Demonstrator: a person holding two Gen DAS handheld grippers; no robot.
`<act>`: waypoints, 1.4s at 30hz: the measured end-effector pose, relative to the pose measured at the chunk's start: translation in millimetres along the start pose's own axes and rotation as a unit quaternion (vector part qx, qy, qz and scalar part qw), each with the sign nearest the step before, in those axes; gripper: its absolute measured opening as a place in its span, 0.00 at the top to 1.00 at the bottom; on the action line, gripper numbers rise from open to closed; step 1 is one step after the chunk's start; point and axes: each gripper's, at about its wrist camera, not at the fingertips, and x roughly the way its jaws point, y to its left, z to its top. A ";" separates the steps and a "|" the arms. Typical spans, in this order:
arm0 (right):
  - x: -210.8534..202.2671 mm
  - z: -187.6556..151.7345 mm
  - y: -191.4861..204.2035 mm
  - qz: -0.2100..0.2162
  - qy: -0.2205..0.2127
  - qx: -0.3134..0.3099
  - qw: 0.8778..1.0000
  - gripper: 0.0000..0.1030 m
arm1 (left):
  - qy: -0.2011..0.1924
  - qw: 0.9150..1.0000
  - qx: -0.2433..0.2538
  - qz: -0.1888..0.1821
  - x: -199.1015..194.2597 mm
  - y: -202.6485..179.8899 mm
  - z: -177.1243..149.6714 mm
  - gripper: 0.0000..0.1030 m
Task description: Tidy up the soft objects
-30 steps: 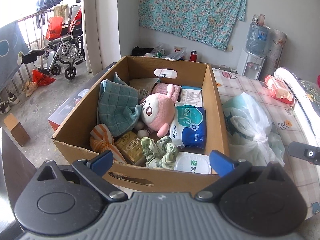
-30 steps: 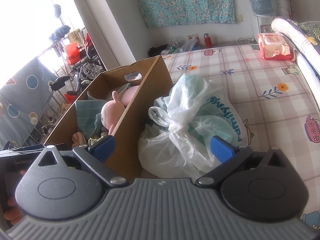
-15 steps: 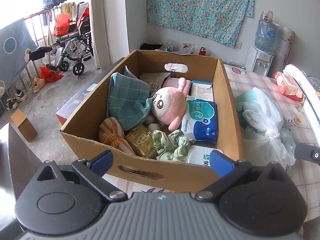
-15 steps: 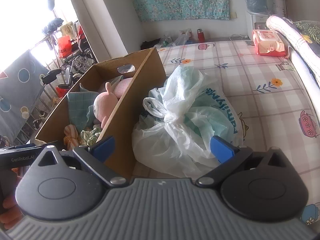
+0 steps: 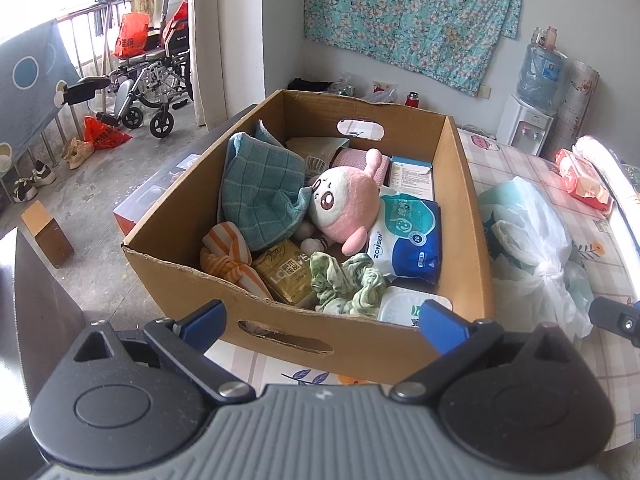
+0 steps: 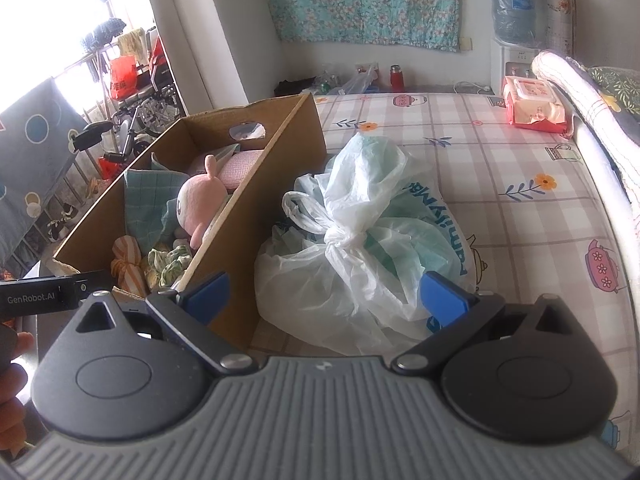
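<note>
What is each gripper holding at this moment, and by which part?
Nothing is held. The left gripper is open in front of the cardboard box, and the right gripper is open before the tied plastic bag, touching neither.

Matt corrugated cardboard box, fuzzy plush toy, thin glossy plastic bag.

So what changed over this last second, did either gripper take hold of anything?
No. Both grippers drew back and up from the cardboard box and the tied plastic bag, jaws open and empty throughout. The box contents, including the pink plush toy, lie as before.
</note>
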 end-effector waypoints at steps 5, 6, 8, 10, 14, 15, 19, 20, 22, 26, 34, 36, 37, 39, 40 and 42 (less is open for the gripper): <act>-2.2 1.3 -0.1 0.002 -0.001 -0.001 1.000 0.01 | 0.006 1.000 0.006 0.001 -2.1 -3.7 -3.1 0.00; -2.1 1.6 -0.8 0.004 0.003 0.001 1.000 0.01 | 0.008 1.000 0.007 0.001 -2.7 -4.8 -3.7 0.00; -2.0 1.4 -1.7 0.006 0.015 0.005 1.000 0.01 | 0.014 1.000 0.008 0.000 -3.4 -7.5 -4.5 0.00; -0.6 1.0 -1.7 0.010 0.027 0.005 1.000 0.01 | 0.019 1.000 0.008 -0.002 -4.2 -10.1 -5.5 0.00; 1.7 -1.6 2.1 0.025 0.044 0.004 0.999 0.01 | 0.024 1.000 0.015 0.000 -6.7 -14.8 -8.0 0.00; 2.2 -2.1 3.9 0.029 0.047 0.001 0.998 0.01 | 0.026 1.000 0.015 0.000 -6.9 -15.6 -9.0 0.00; 3.7 -3.0 9.8 0.038 0.054 -0.006 0.998 0.01 | 0.033 0.999 0.016 -0.005 -6.8 -18.4 -11.2 0.00; 3.5 -3.0 11.7 0.042 0.056 -0.007 0.998 0.01 | 0.035 0.999 0.017 -0.007 -6.6 -20.0 -11.9 0.00; 3.5 -3.3 15.1 0.048 0.058 -0.009 0.997 0.01 | 0.037 0.999 0.020 -0.010 -5.6 -22.5 -12.6 0.00; 5.0 -5.5 25.2 0.056 0.064 -0.024 0.996 0.01 | 0.041 0.999 0.026 -0.015 -4.4 -27.1 -14.7 0.00; 10.7 -9.0 30.3 0.040 0.069 -0.038 0.996 0.01 | 0.042 0.999 0.027 -0.021 -4.2 -27.3 -15.5 0.00; 12.4 -8.6 29.1 0.036 0.071 -0.037 0.996 0.01 | 0.043 0.998 0.028 -0.023 -4.0 -27.6 -15.9 0.00; 13.4 -8.6 28.5 0.034 0.072 -0.036 0.996 0.01 | 0.043 0.998 0.028 -0.023 -3.8 -27.8 -16.1 0.00; 15.5 -8.9 27.7 0.031 0.074 -0.035 0.996 0.01 | 0.044 0.998 0.029 -0.025 -3.3 -28.5 -16.3 0.00; 16.3 -8.9 27.7 0.031 0.075 -0.035 0.996 0.01 | 0.044 0.998 0.029 -0.023 -3.1 -28.8 -16.3 0.00; 17.6 -9.2 27.8 0.030 0.076 -0.035 0.996 0.01 | 0.044 0.998 0.030 -0.021 -2.8 -29.3 -16.5 0.00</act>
